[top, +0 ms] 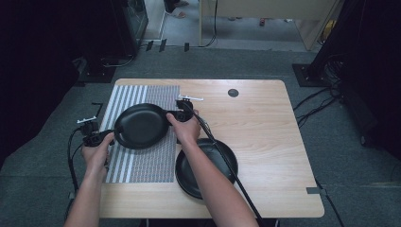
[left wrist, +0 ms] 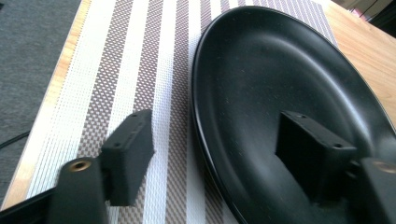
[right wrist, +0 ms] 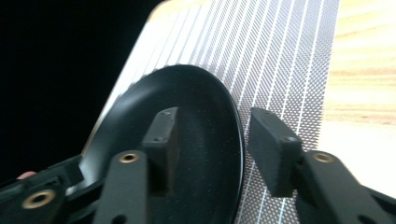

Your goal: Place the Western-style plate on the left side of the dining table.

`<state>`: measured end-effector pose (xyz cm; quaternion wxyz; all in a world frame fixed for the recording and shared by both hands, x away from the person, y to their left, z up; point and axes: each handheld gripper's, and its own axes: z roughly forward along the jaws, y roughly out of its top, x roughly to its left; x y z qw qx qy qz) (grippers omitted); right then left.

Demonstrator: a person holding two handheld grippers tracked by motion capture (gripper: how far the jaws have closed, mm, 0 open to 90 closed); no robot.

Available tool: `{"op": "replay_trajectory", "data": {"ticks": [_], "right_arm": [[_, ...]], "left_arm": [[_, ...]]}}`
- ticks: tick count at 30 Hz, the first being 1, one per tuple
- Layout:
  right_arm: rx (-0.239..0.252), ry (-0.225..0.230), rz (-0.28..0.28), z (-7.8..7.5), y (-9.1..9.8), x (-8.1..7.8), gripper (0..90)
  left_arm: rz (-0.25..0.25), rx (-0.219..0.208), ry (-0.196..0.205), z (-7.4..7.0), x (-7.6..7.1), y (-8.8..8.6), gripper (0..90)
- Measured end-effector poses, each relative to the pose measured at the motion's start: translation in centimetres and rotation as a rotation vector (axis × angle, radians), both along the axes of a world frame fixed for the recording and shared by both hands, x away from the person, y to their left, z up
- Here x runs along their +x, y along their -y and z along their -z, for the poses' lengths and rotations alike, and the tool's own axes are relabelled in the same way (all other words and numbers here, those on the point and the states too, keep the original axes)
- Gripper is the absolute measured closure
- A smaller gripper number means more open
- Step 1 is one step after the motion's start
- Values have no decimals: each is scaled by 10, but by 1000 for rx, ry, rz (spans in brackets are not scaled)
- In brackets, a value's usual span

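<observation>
Hand-held gripper jaws on our left (left wrist: pixel 215 158) and right (right wrist: pixel 215 149) both straddle opposite rims of the black plate (top: pixel 142 125) over the striped mat (top: pixel 142 165), still gaping, so we judge placement nearly finished, release under way.

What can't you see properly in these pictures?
- High view: part of the second round black plate on the wooden table lies under the person's right forearm.
- Left gripper view: the oval black plate on the striped woven placemat is cut off by the bottom and right edges.
- Right gripper view: everything left of the placemat is too dark.
</observation>
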<state>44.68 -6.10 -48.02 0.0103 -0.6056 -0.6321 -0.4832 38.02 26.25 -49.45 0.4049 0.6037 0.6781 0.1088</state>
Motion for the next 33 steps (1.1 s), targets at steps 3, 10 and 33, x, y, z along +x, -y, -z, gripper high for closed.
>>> {"op": "replay_trajectory", "data": {"ticks": [3, 10, 33], "right_arm": [[30, 26, -10, -10, 10, -7, 494], [27, 141, -29, -32, 47, -31, 407], [-243, 309, -81, -34, 165, -123, 292]], "left_arm": [[19, 8, 8, -7, -8, 3, 185], [40, 23, 76, -20, -29, 9, 102], [35, 83, 163, -18, -105, 26, 99]]}}
